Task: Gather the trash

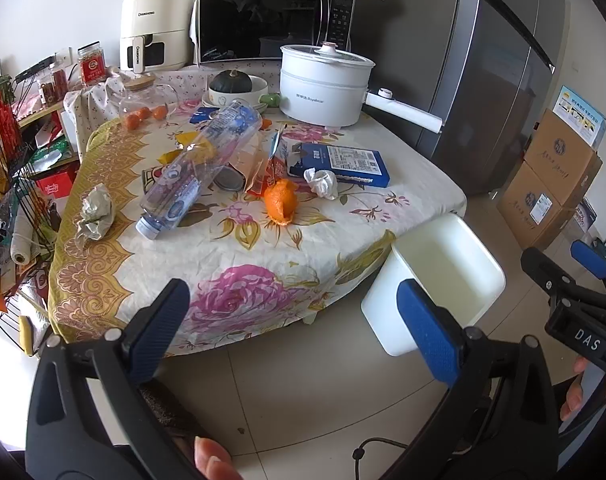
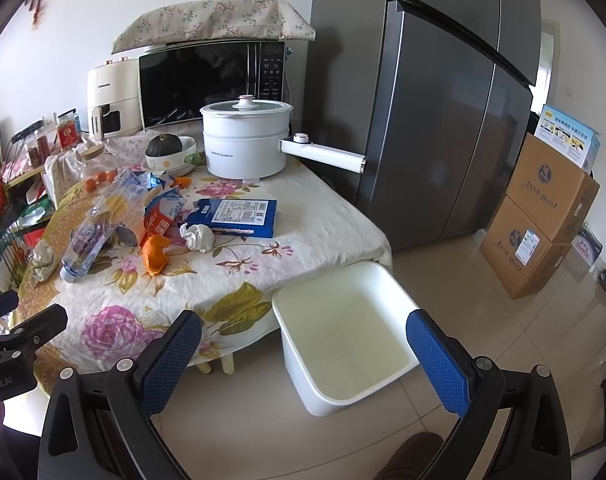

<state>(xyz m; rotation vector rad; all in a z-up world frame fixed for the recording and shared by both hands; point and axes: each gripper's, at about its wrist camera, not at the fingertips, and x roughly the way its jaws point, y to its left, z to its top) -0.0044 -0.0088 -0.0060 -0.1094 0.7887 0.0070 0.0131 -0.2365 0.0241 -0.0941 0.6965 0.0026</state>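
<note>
Nothing collected yet: left gripper point(image 1: 295, 328) and right gripper point(image 2: 303, 356) both wide open, empty, off the desk's point(image 1: 239, 280) near edge; orange peel point(image 1: 280, 202) mid-desk, white bin point(image 2: 343, 344) on floor by the corner, so next comes reach and pinch.

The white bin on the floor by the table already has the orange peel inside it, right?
Not quite. The white bin does sit on the floor by the table, but the right wrist view shows nothing inside it. The orange peel lies on the table, near a crumpled tissue. Both grippers are open and hold nothing.
</note>
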